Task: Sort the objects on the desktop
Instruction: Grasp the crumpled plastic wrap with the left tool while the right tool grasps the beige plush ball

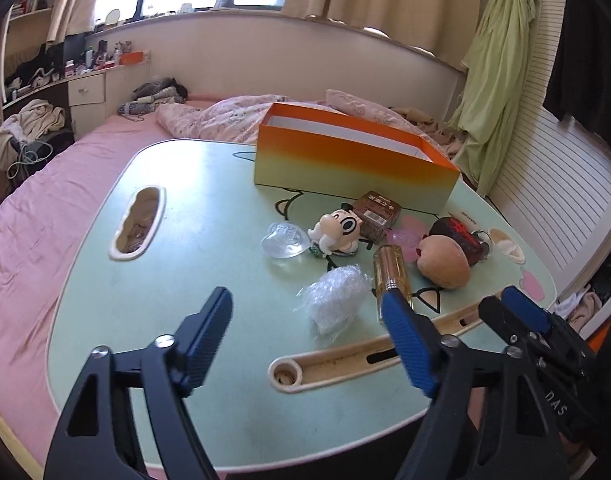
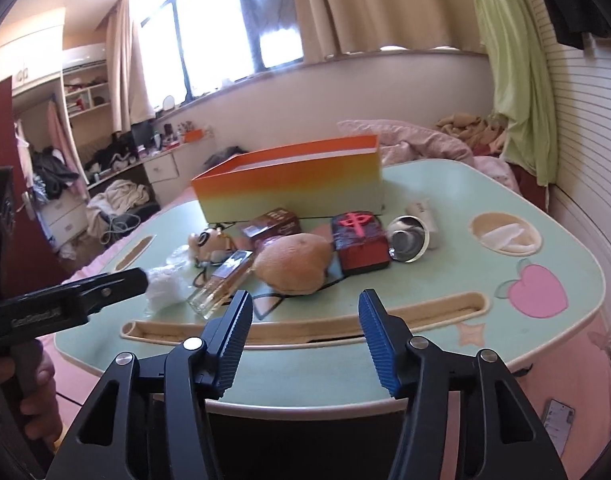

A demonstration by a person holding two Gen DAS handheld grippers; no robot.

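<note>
An open orange-yellow box (image 1: 353,164) (image 2: 289,188) stands at the back of the mint table (image 1: 185,280). In front of it lie a clear perfume bottle (image 1: 391,280) (image 2: 221,280), a tan mango-like fruit (image 1: 443,262) (image 2: 293,264), a red mahjong block (image 1: 461,236) (image 2: 361,240), a brown small box (image 1: 375,214) (image 2: 271,222), a cartoon toy (image 1: 339,232) (image 2: 207,242), crumpled clear plastic (image 1: 333,300) (image 2: 163,286) and a clear lid (image 1: 283,240). My left gripper (image 1: 305,332) is open and empty, just short of the plastic. My right gripper (image 2: 305,332) is open and empty, before the fruit.
A long pen groove (image 2: 305,324) (image 1: 345,364) runs along the table's near edge. A round cup recess (image 2: 505,234) and a metal cup (image 2: 407,238) sit at the right. An oval slot (image 1: 137,224) is at the left. A pink bed surrounds the table.
</note>
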